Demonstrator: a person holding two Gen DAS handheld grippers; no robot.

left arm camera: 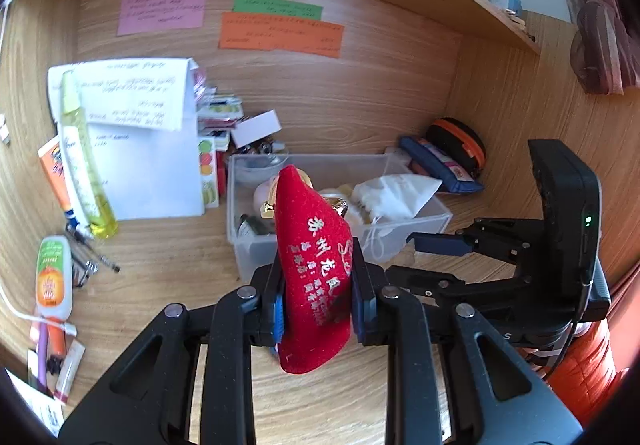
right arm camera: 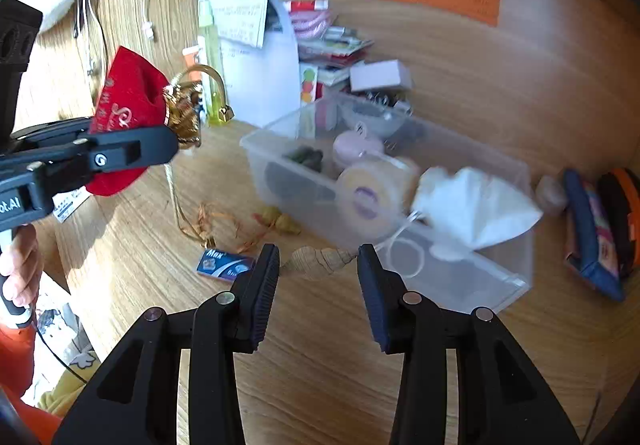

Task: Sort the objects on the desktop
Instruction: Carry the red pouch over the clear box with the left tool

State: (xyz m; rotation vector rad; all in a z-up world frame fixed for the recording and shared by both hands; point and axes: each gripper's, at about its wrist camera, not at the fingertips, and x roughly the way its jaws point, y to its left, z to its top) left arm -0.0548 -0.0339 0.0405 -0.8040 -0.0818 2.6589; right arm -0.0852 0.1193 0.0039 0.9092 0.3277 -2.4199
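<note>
Far left on the wooden surface (left arm camera: 160,257): a tall yellow-green bottle (left arm camera: 82,161) leaning against white sheets of paper (left arm camera: 144,149), likely propped there only for want of room. Below it, a white tube with an orange label (left arm camera: 53,277) lying flat among pens.

Centre: left tongs (left arm camera: 318,301) pinching a red velvet pouch with gold lettering (left arm camera: 316,265) by its flanks, pressed firmly on the soft cloth. Carried clear above the surface, gold-trimmed mouth pointing away toward the bin, probably so as to be dropped in neck first. Seen from the right wrist camera, a gold cord dangling from its gathered neck.

Behind it, a clear plastic bin (left arm camera: 424,225) with no lid. Inside: a pink round case (right arm camera: 356,147), a roll of tape (right arm camera: 372,193), dark small items too blurred to name, and a white drawstring bag (right arm camera: 476,205) draped over the rim.

Right: right tongs (right arm camera: 318,277) partly spread, pinching nothing. Between the fingers but down on the surface, a tan spiral seashell (right arm camera: 320,259); beside it a small blue box (right arm camera: 226,265). Beyond the bin, a navy pencil case (right arm camera: 592,229) against the wall.
</note>
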